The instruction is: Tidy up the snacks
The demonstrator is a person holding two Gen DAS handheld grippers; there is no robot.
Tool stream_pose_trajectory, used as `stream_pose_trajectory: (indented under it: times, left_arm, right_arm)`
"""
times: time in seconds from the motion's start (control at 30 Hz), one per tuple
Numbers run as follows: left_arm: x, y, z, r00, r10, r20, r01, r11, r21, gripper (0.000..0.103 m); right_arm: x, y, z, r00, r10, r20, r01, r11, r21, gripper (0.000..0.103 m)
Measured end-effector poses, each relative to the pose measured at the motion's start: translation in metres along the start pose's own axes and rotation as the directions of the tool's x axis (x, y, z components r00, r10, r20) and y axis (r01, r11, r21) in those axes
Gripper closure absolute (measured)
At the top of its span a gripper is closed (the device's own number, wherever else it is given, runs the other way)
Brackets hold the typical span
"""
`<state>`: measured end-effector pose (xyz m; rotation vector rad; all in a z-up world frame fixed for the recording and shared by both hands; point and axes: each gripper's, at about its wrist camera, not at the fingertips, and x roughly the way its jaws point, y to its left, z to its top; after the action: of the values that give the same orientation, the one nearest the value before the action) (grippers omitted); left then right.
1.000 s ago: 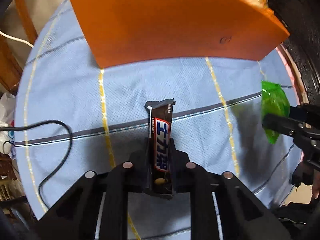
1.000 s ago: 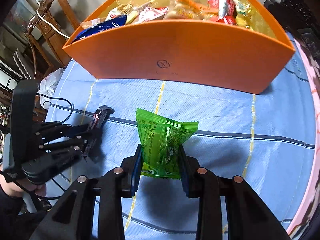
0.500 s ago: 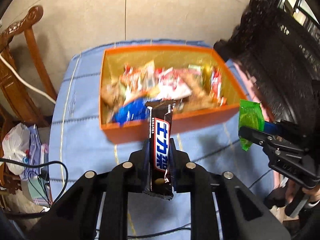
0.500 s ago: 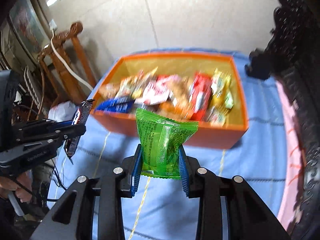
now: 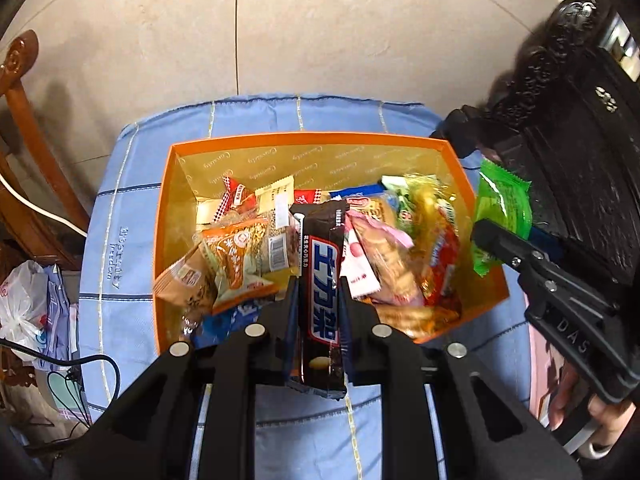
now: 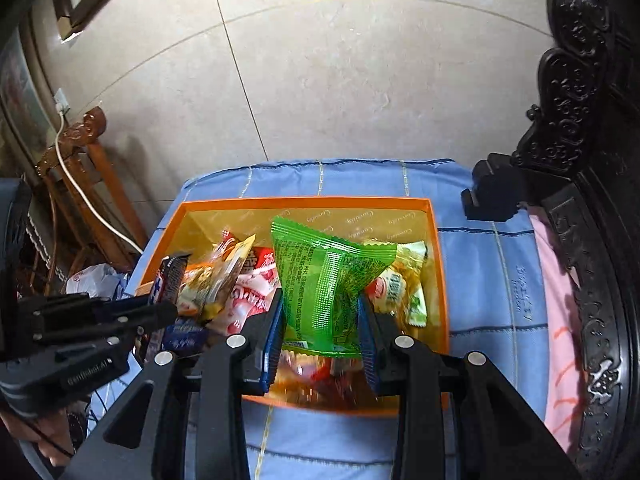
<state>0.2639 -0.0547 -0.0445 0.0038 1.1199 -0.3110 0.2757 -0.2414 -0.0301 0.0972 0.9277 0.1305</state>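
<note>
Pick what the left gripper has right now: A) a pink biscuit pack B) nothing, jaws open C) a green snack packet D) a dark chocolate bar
D: in the left wrist view the left gripper is closed on the dark chocolate bar, held above the orange box; the green snack packet sits in the right gripper.

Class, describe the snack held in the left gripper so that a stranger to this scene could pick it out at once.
Find the orange box of snacks on the blue checked tablecloth. Above its near edge, the left gripper has its jaws shut on a chocolate bar. It alone is long, narrow and dark brown, with white lettering on blue.
</note>
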Motion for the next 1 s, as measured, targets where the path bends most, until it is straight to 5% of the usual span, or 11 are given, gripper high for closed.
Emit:
stream_pose_trajectory:
  times: [0.17, 0.2, 0.23, 0.27, 0.57, 1.0]
  left_arm:
    - [0.018, 0.004, 0.008, 0.999, 0.051, -0.019, -0.051, 0.998, -0.02, 0.078]
    - [0.02, 0.006, 0.009, 0.996, 0.091, -0.019, -0.092, 0.995, -0.025, 0.055]
    - [0.02, 0.007, 0.011, 0.992, 0.127, -0.021, -0.128, 0.991, -0.033, 0.02]
    - [0.019, 0.009, 0.012, 0.988, 0.155, -0.018, -0.155, 0.987, -0.04, 0.013]
    - [0.005, 0.018, 0.004, 0.978, 0.209, -0.01, -0.209, 0.972, -0.107, 0.004]
    - [-0.036, 0.004, -0.031, 0.98, 0.199, 0.012, -0.198, 0.977, -0.082, 0.004]
  right_arm:
    - [0.021, -0.001, 0.005, 1.0, -0.01, -0.021, 0.011, 1.0, 0.023, 0.067]
    - [0.024, -0.001, 0.005, 1.0, -0.019, -0.024, 0.019, 0.999, 0.029, 0.063]
    - [0.025, -0.002, 0.005, 0.999, -0.035, -0.022, 0.036, 0.999, 0.034, 0.048]
    - [0.022, -0.003, 0.004, 0.998, -0.065, -0.003, 0.065, 0.997, 0.039, 0.034]
    - [0.001, -0.001, -0.017, 0.999, -0.035, 0.015, 0.035, 0.999, 0.034, 0.028]
    - [-0.04, 0.008, -0.059, 0.999, -0.034, -0.005, 0.034, 0.999, 0.033, 0.028]
